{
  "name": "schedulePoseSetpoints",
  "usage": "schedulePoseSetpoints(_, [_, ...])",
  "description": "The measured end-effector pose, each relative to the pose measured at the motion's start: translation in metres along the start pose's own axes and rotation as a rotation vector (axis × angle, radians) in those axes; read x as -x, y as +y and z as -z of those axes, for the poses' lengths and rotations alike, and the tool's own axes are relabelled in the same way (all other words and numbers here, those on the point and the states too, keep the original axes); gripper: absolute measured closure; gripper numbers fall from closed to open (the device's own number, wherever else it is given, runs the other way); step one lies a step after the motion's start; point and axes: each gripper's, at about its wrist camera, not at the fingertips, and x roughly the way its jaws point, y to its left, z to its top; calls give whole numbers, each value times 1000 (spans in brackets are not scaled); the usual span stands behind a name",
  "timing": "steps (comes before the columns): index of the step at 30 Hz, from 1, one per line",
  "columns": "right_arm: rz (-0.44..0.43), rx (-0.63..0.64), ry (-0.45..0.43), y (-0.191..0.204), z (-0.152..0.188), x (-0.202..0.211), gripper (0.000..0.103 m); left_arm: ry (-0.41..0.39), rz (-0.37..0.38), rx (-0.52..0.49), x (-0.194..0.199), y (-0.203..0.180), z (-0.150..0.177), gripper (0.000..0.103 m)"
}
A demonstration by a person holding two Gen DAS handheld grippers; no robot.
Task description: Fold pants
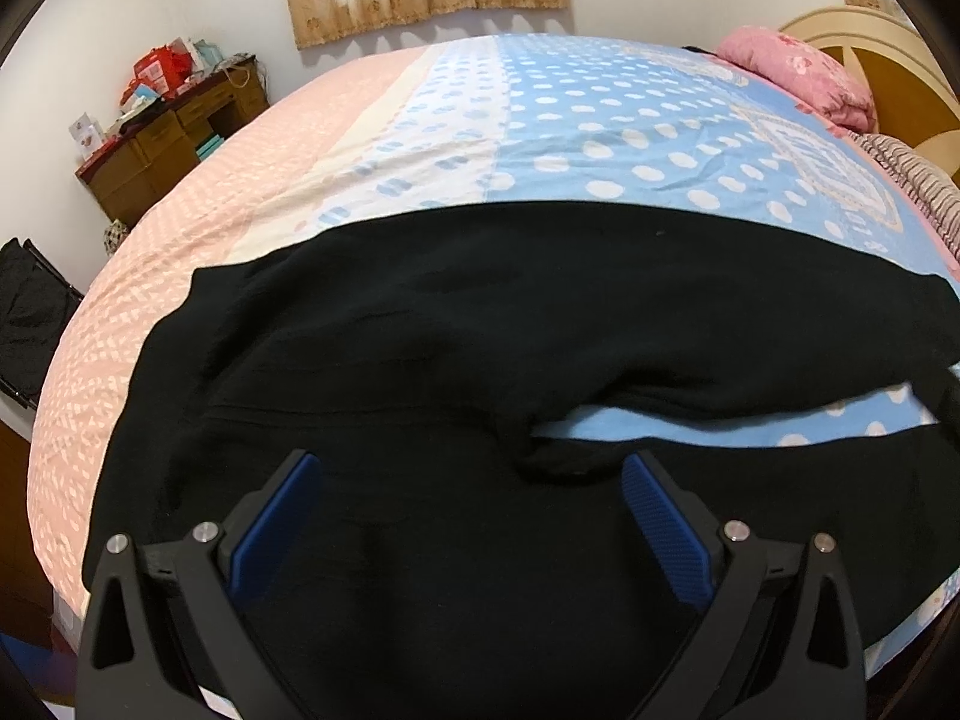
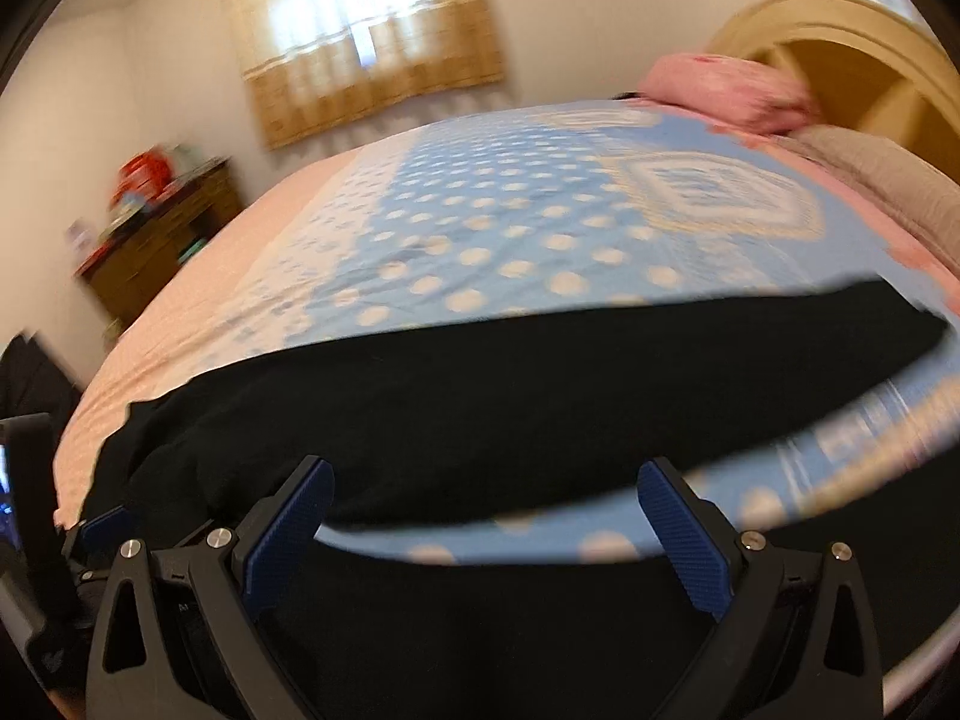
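Observation:
Black pants [image 1: 480, 324] lie spread across the near side of the bed, with the two legs running to the right and a strip of blue sheet showing between them. My left gripper [image 1: 471, 468] is open and empty, hovering over the pants near the crotch. In the right wrist view the pants [image 2: 480, 372] lie the same way; that view is blurred. My right gripper [image 2: 486, 480] is open and empty above the gap between the two legs. The other gripper [image 2: 111, 525] shows at the left edge of that view.
The bed [image 1: 600, 120] has a blue dotted and pink cover. A pink pillow [image 1: 792, 72] and a wooden headboard [image 1: 888, 60] are at the far right. A wooden dresser [image 1: 174, 144] with boxes stands by the left wall. A dark object [image 1: 30, 312] sits beside the bed on the left.

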Motion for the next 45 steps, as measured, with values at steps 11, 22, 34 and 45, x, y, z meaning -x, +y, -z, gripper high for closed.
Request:
schedulePoseSetpoints(11, [-202, 305, 183, 46, -75, -143, 16, 19, -69, 163, -33, 67, -40, 0])
schedulePoseSetpoints(22, [-231, 490, 228, 72, -68, -188, 35, 72, -35, 172, -73, 72, -45, 0])
schedulePoseSetpoints(34, [-305, 576, 118, 89, -54, -111, 99, 78, -15, 190, -63, 85, -34, 0])
schedulePoseSetpoints(45, [-340, 685, 21, 98, 47, -33, 99, -17, 37, 278, -16, 126, -44, 0])
